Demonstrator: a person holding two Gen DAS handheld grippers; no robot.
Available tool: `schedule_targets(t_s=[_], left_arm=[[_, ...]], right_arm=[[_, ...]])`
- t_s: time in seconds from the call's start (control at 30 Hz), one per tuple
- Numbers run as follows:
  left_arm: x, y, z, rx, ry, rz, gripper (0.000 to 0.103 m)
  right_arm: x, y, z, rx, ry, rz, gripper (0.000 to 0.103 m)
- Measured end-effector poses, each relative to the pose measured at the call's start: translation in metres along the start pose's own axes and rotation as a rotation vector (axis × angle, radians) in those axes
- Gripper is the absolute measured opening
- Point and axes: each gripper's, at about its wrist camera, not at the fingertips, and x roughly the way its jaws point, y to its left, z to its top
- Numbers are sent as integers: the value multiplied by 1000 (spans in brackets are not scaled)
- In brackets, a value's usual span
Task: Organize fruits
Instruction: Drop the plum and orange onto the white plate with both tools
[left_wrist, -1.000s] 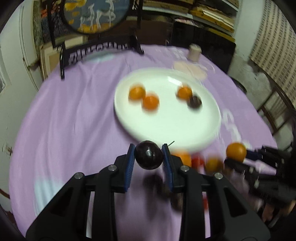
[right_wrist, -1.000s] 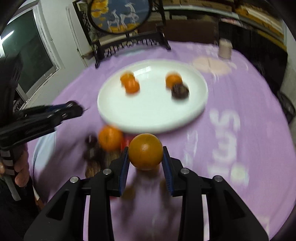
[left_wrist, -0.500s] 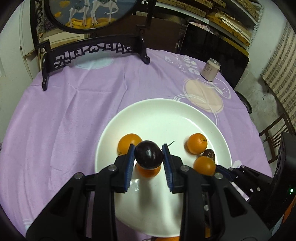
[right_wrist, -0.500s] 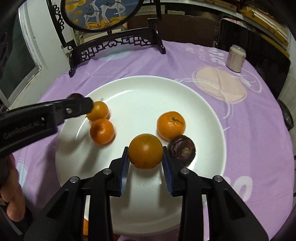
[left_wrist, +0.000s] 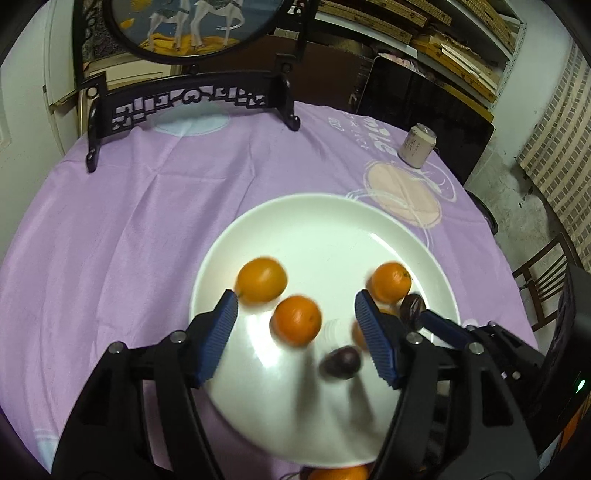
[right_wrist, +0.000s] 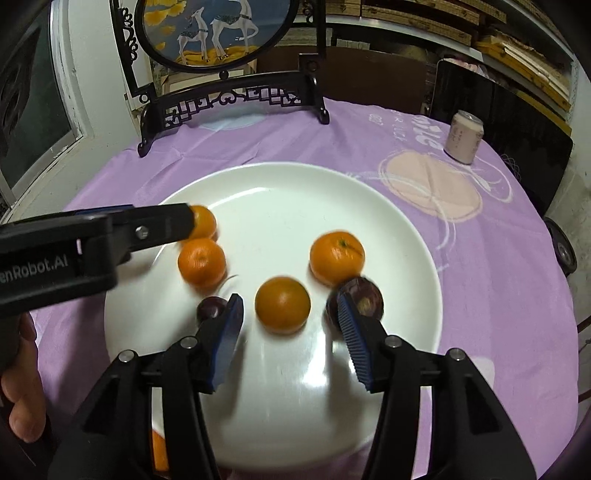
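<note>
The round surface (right_wrist: 498, 280) under its purple cloth carries a wide white plate (right_wrist: 280, 184), and that plate now holds the fruit both grippers were carrying half a second ago. The left gripper (left_wrist: 299, 332), which was clamped on a dark plum, has its fingers spread wide and empty; the plum (left_wrist: 340, 362) lies blurred on the plate below them, probably rolling. The right gripper (right_wrist: 290, 325) has likewise let go: its fingers stand apart around the orange (right_wrist: 282, 304), which sits on the plate between them without touching either. So both drops look done, and the next fruit lies off the plate at the near edge, where an orange shape (left_wrist: 340, 473) shows. On the plate three more oranges (right_wrist: 337, 256) and a wrinkled dark fruit (right_wrist: 360, 299) crowd the near half, the dark one right beside the right gripper's outer finger, so pulling back could nudge it. Behind the plate stand a carved black screen stand (right_wrist: 236, 99) and a pale can (right_wrist: 463, 136), both well apart from the work.
</note>
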Motion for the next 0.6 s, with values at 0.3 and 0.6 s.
schedule_targets(t_s=[0.3,0.6], left_arm=[[-18,-1,-7,24,-38,-2,67],[-42,-1,-13,35,-72,-41,67]], right_arm=[[-22,-1,-11,4,-48,-19,54],[-97,-1,-89,94,-62,2,61]])
